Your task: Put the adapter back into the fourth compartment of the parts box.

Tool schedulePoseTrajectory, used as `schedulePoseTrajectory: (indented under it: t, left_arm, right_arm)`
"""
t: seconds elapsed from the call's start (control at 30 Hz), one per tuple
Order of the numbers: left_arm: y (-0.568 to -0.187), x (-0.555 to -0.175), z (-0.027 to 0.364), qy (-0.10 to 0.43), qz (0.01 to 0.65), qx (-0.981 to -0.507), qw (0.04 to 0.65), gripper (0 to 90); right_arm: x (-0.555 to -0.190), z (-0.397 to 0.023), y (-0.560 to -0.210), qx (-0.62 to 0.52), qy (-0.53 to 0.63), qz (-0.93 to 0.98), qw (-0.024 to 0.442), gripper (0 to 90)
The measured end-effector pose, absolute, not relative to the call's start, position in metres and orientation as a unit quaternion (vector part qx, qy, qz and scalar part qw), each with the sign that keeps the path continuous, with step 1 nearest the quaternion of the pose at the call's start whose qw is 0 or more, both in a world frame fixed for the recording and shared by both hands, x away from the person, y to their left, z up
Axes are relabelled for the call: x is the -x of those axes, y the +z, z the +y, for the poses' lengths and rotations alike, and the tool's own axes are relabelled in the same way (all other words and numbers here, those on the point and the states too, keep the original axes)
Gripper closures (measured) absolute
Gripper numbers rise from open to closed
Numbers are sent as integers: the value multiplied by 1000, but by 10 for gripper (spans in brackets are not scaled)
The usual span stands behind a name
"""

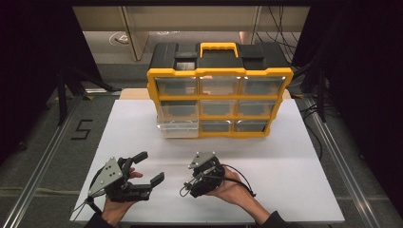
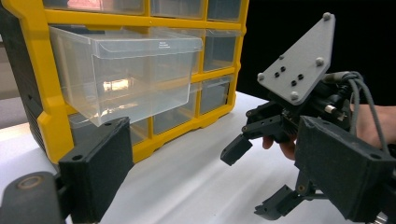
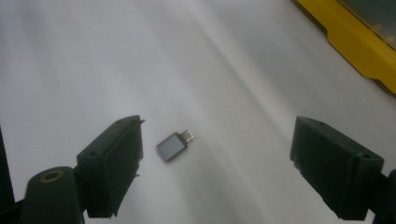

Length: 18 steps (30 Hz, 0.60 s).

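Your right tool [image 3: 215,154], jaws wide apart, hovered over a small grey adapter [image 3: 173,145] lying flat on the white desk [image 1: 285,161], not yet gripped. Your left tool [image 1: 147,167] was likewise apart and empty. One clear drawer [image 2: 126,70] of the yellow organizer [image 1: 218,102] already stood pulled out; pickup and stowing remained. The adapter was too small to make out from the high view
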<state>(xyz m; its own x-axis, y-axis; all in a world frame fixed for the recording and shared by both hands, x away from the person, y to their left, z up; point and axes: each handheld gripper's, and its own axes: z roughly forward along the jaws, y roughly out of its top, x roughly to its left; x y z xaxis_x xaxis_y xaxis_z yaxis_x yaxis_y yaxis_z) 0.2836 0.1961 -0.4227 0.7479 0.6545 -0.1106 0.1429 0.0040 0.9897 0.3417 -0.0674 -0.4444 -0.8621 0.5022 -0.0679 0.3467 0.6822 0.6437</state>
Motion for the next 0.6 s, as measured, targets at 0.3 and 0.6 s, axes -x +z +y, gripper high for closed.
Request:
schedulePoseTrajectory:
  t: [0.3, 0.6]
  left_arm:
    - [-422, -284, 196, 197, 294, -676, 646, 111]
    - [-422, -284, 197, 196, 294, -675, 647, 111]
  right_arm:
    - [-347, -62, -451, -242, 310, 913, 107, 205]
    - [-350, -54, -460, -244, 292, 920, 90, 230]
